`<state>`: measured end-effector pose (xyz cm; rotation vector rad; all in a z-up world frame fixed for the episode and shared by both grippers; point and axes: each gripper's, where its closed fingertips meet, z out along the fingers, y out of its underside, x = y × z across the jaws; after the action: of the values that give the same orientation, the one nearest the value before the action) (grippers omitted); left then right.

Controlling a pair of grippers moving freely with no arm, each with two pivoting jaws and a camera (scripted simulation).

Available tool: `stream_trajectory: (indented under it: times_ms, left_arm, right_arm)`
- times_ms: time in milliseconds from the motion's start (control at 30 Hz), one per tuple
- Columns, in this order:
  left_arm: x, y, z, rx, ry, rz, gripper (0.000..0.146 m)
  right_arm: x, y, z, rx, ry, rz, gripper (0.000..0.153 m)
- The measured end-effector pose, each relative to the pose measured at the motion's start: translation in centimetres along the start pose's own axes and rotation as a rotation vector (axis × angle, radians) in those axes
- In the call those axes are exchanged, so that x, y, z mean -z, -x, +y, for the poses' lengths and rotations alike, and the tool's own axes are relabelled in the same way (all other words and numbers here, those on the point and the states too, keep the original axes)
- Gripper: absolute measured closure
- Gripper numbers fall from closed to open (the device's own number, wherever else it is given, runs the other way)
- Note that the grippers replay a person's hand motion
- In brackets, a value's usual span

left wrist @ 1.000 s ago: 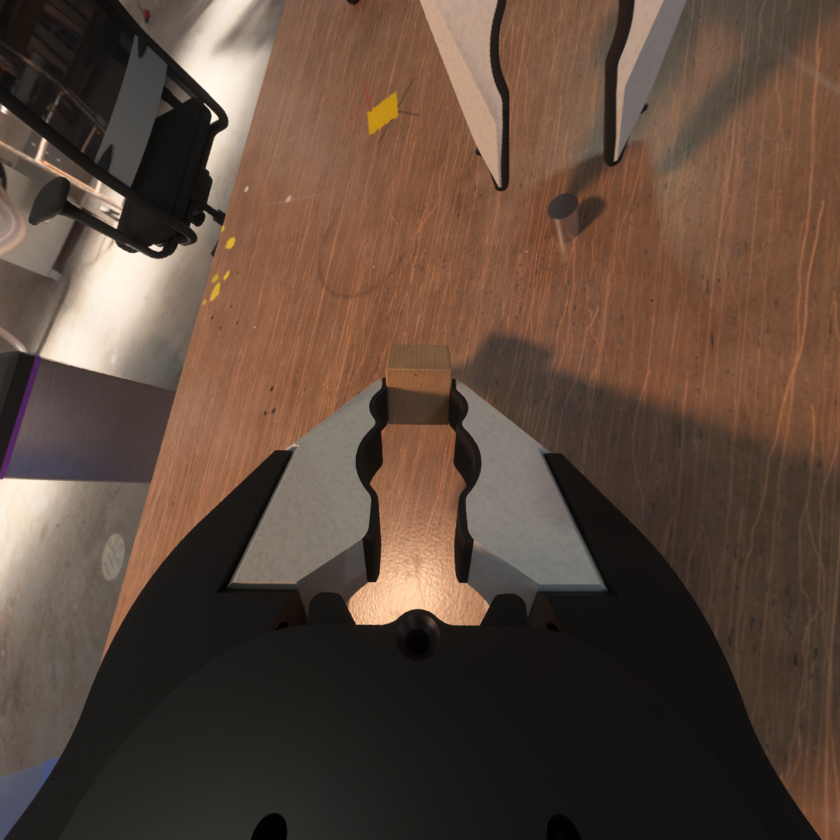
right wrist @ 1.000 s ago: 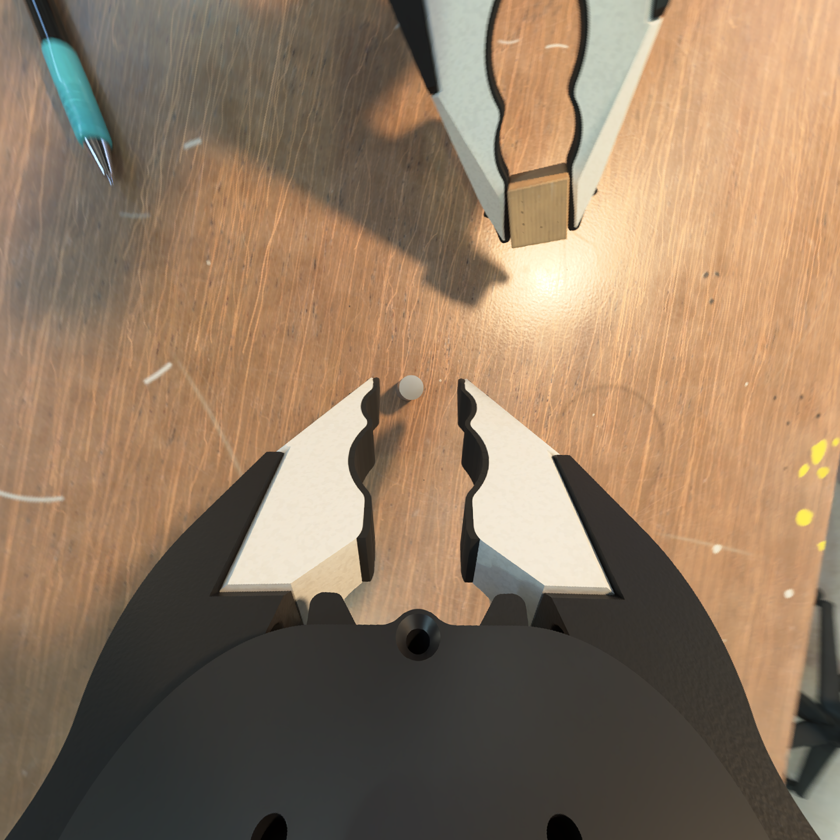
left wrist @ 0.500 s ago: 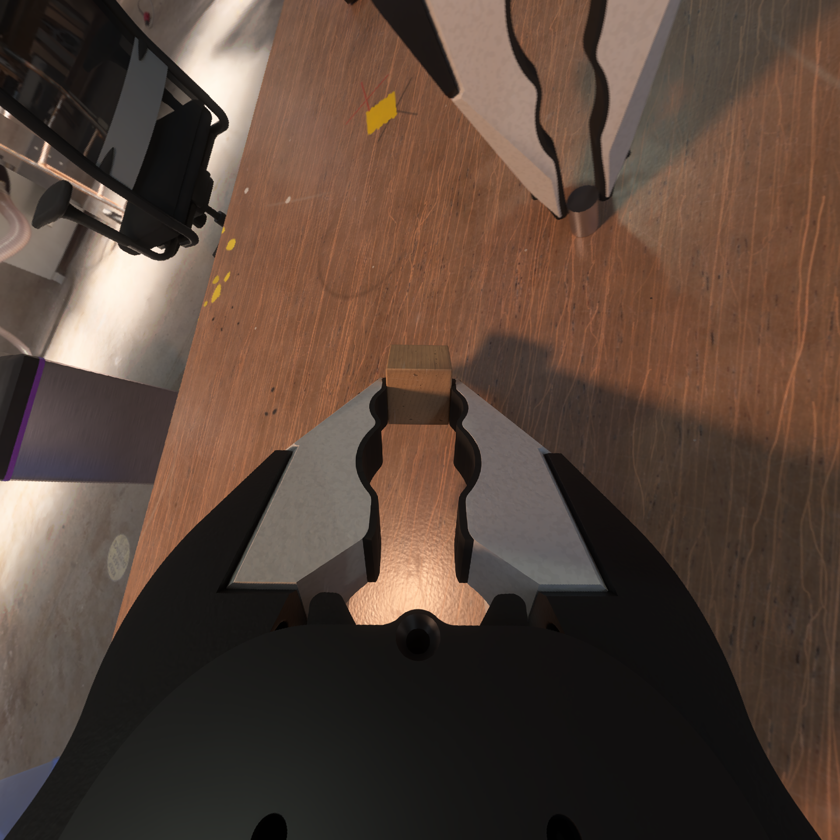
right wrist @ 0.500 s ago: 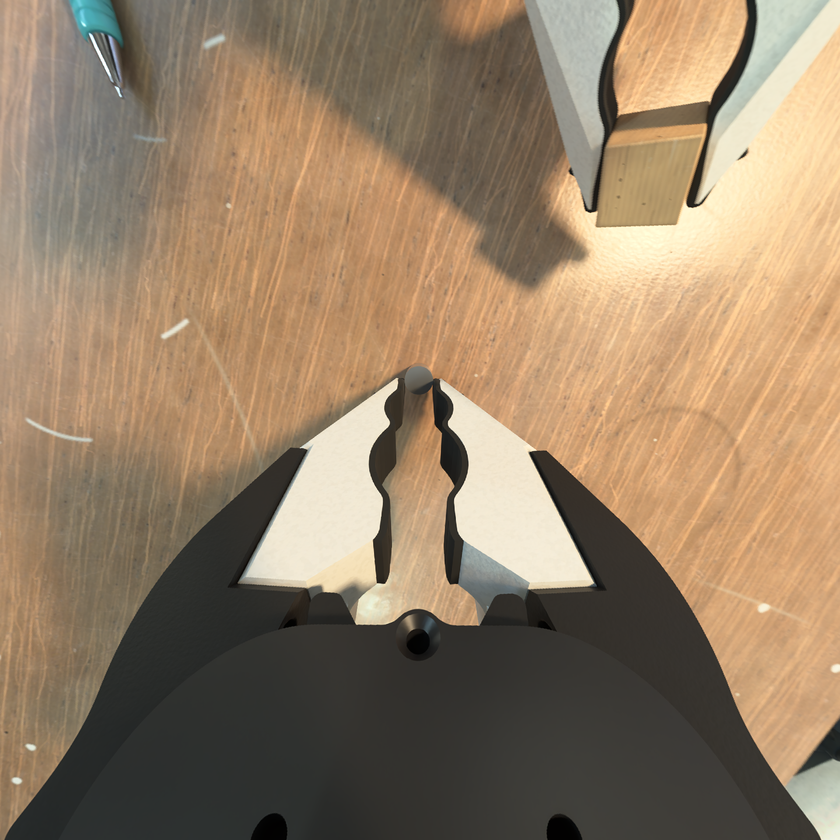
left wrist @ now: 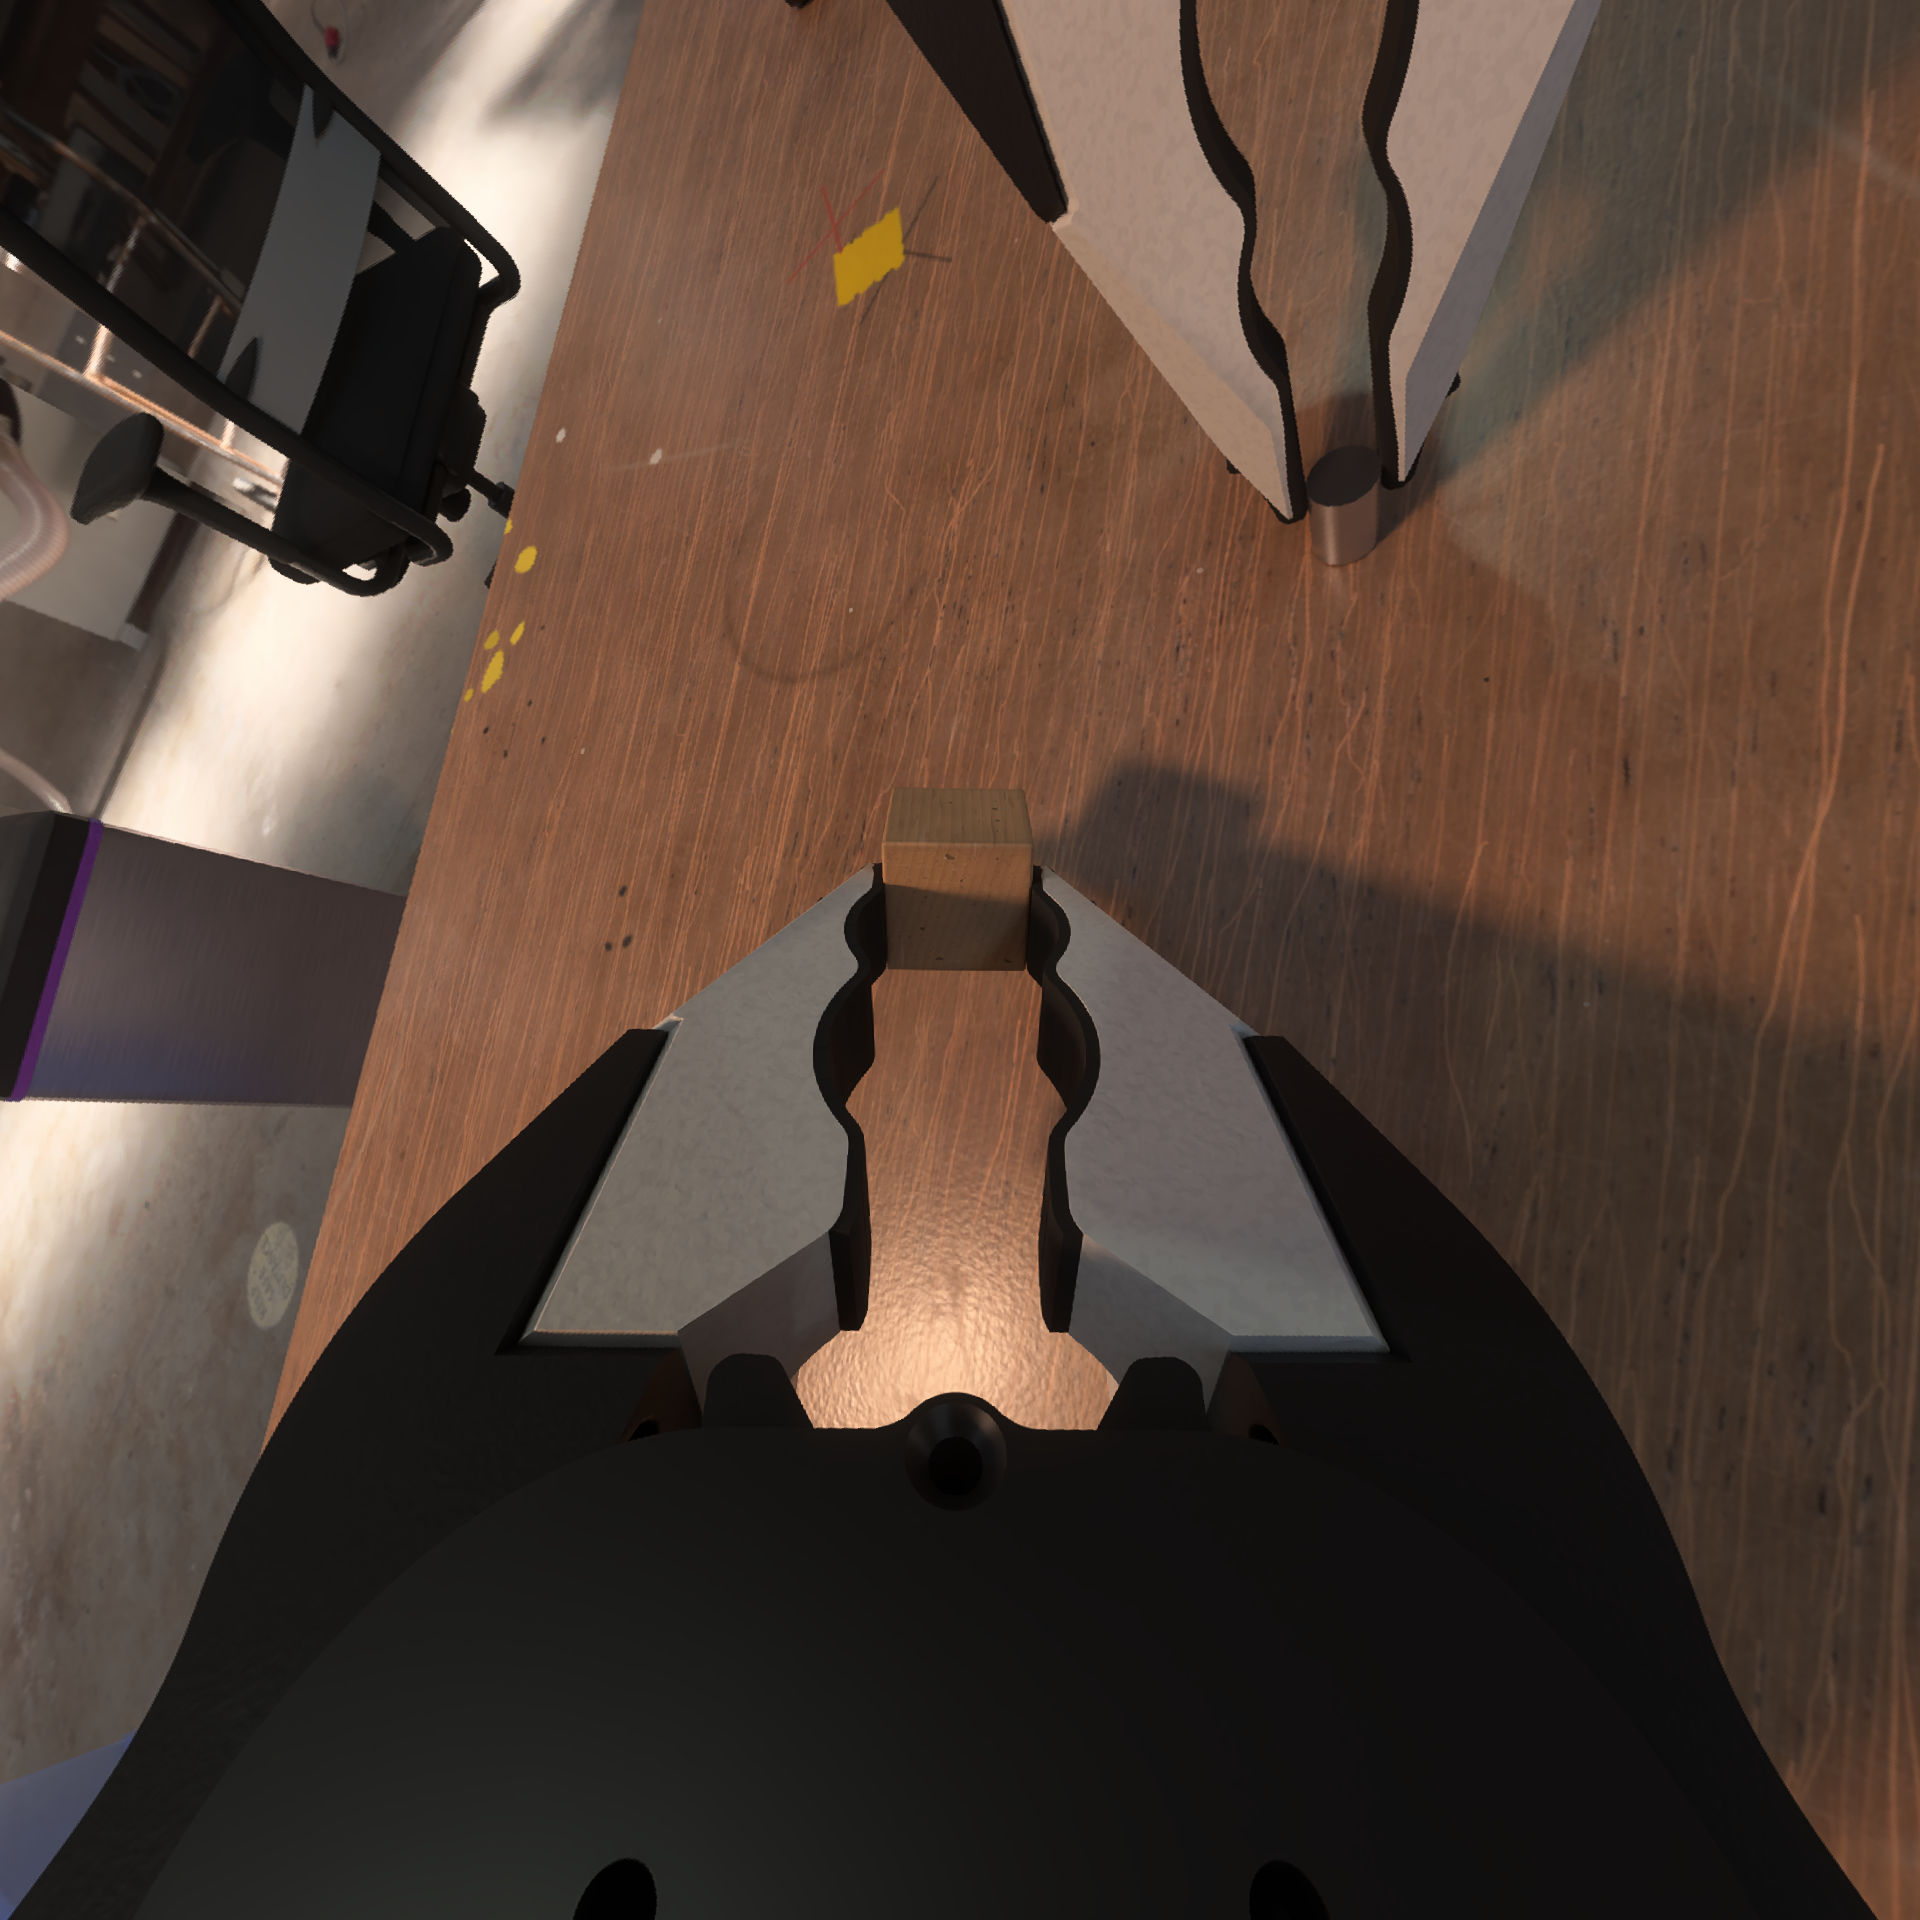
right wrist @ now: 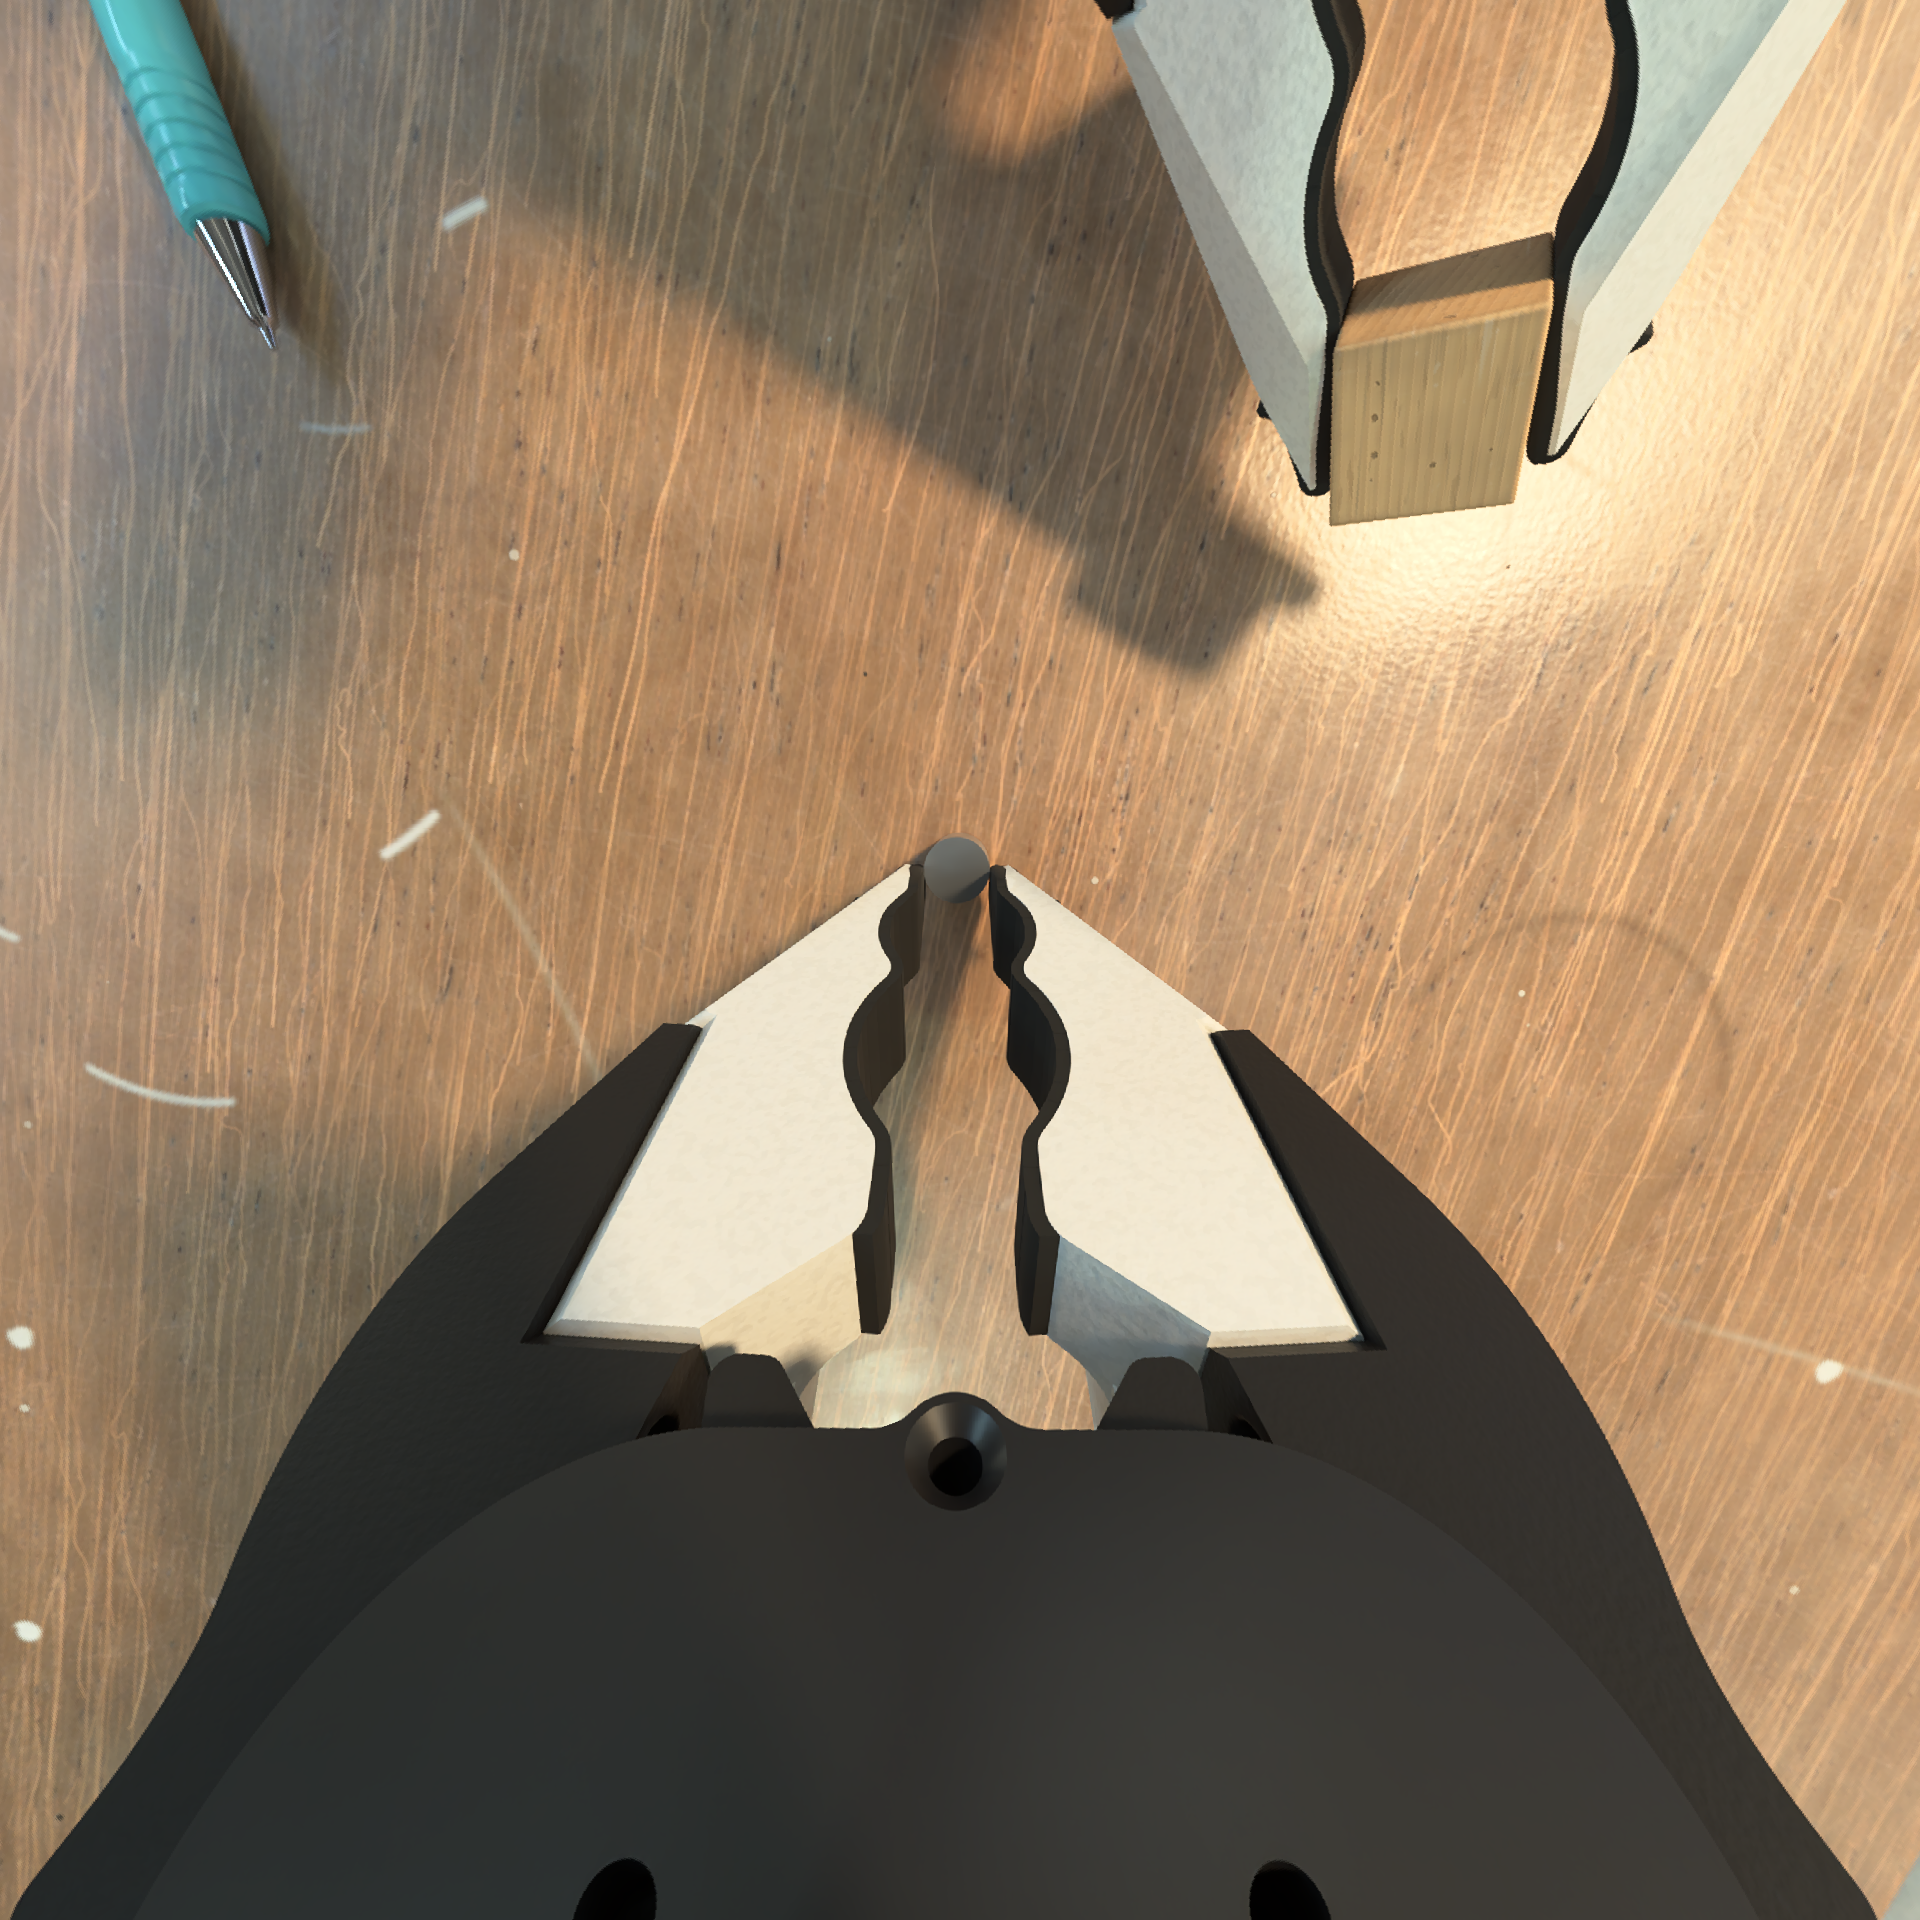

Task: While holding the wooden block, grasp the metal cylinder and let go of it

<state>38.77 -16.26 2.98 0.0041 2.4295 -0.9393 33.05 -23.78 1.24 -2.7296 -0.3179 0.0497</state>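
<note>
The wooden tabletop lies under both grippers, scratched and flecked with pale marks. The left gripper pinches the wooden block between its fingertips, the block jutting past them above the tabletop. Ahead and to the right of it, the right gripper is pressed onto the metal cylinder, which stands upright between its fingertips, its lower end at the wood. A teal pen lies far ahead-left of the right gripper. A small yellow patch marks the tabletop well ahead of the left gripper.
</note>
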Motion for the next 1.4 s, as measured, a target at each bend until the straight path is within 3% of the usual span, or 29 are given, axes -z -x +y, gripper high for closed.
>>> stream_trajectory:
  times_ms: [133, 200, 367, 800, 1100, 1400]
  left_arm:
    - [0.0, 0.0, 0.0, 0.000, 0.000, 0.000, 0.120]
    - [0.0, 0.0, 0.0, 0.000, 0.000, 0.000, 0.120]
    - [0.0, 0.0, 0.0, 0.000, 0.001, 0.001, 0.120]
    - [0.0, 0.0, 0.0, 0.000, 0.001, 0.005, 0.120]
    - [0.0, -0.1, 0.0, -0.002, -0.002, 0.006, 0.120]
    - [0.0, -0.1, 0.0, -0.001, -0.006, 0.009, 0.120]
  right_arm:
    - [-0.1, 0.0, -0.2, 0.001, -0.005, 0.006, 0.140]
    - [-0.2, -0.1, -0.3, 0.001, -0.003, 0.018, 0.131]
    - [-0.2, -0.4, -0.8, -0.002, -0.025, 0.042, 0.126]
    - [-0.5, -0.3, -0.9, 0.010, -0.016, 0.002, 0.123]
    - [-0.5, -0.3, -1.3, 0.013, -0.016, -0.012, 0.140]
    - [-0.8, -0.1, -1.5, 0.007, -0.024, -0.024, 0.145]
